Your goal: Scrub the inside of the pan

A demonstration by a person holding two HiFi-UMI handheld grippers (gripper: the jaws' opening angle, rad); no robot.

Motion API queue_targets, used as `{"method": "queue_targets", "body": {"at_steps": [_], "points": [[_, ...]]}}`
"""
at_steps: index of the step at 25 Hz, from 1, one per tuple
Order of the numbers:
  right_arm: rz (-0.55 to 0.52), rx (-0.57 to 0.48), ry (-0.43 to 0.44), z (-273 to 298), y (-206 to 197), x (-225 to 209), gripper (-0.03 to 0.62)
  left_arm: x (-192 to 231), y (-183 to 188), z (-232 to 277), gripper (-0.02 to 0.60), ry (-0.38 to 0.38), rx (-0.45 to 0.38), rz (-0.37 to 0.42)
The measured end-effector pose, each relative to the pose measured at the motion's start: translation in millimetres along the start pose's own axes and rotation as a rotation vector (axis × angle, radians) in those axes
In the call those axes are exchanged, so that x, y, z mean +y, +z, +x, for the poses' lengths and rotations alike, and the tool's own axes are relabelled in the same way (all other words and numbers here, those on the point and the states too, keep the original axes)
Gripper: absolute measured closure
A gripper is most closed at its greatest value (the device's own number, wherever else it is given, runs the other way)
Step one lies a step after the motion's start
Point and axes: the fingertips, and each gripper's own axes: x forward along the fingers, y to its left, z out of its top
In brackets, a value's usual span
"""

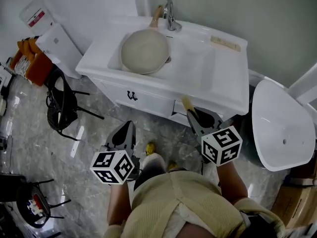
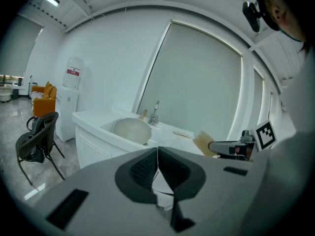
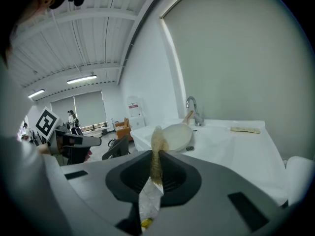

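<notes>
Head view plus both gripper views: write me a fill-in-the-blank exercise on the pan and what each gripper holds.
1. The pan rests in the sink, its handle pointing toward the ____.
2. The right gripper is shut on a ____.
3. The left gripper is shut and holds ____.
Missing words: faucet; sponge; nothing.

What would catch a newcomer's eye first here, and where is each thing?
A pale pan sits in the white sink, its handle toward the tap. Short of the sink, the right tongs pinch a yellow sponge; the left tongs are shut and empty.
</notes>
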Motion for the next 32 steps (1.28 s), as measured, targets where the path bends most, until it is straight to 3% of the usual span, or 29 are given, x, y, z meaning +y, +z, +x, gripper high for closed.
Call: {"method": "queue_targets", "body": {"at_steps": [8,24,32], "points": [[-0.013,0.016,-0.007,43,15,-6,0.540,26,23,36,0.522,-0.037,-0.004,0.007],[-0.021,0.048,-0.064,170,73,-2,0.540,135,91,97,0.522,-0.070,0.027,-0.002],[-0.014,0.040,-0.124,207,89,8,0.540,169,105,118,0.522,-0.137,0.071,0.035]]}}
